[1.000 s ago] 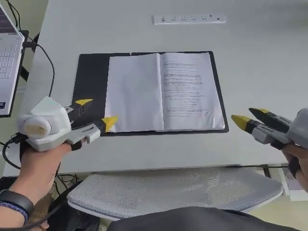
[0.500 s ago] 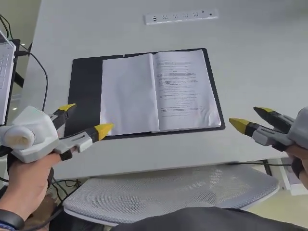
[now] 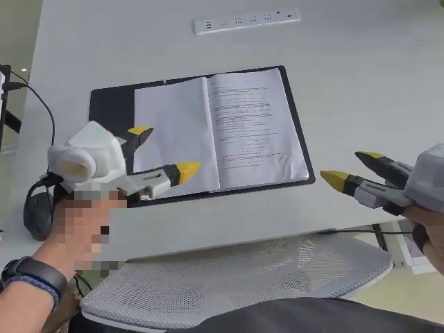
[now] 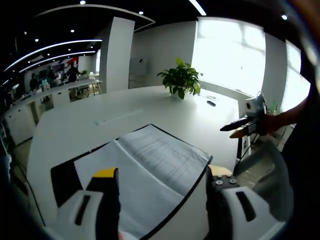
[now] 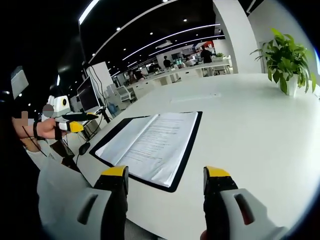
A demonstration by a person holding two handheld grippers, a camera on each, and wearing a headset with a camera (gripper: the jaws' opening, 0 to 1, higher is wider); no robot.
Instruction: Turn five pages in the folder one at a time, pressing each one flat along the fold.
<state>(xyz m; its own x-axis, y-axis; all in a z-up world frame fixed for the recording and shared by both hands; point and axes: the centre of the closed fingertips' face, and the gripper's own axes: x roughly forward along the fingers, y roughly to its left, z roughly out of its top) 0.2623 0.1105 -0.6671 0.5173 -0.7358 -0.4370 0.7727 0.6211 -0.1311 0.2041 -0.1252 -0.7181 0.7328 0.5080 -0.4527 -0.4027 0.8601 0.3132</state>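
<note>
An open black folder lies flat on the white table, a blank page on its left and a printed page on its right. The folder and its printed page lie ahead of the left jaws; from the right side the printed page lies ahead of the right jaws. My left gripper hovers open over the folder's lower left corner. Off the folder's lower right corner, my right gripper hangs open above the table's front edge. Nothing is between either pair of jaws.
A white power strip lies on the table beyond the folder. A black cable runs down the table's left side. A grey mesh chair seat sits below the table's front edge. A potted plant stands at the far end.
My left gripper has risen and moved right, from beside the folder's left edge to over its lower left corner. The right gripper has hardly moved. The head camera has shifted.
</note>
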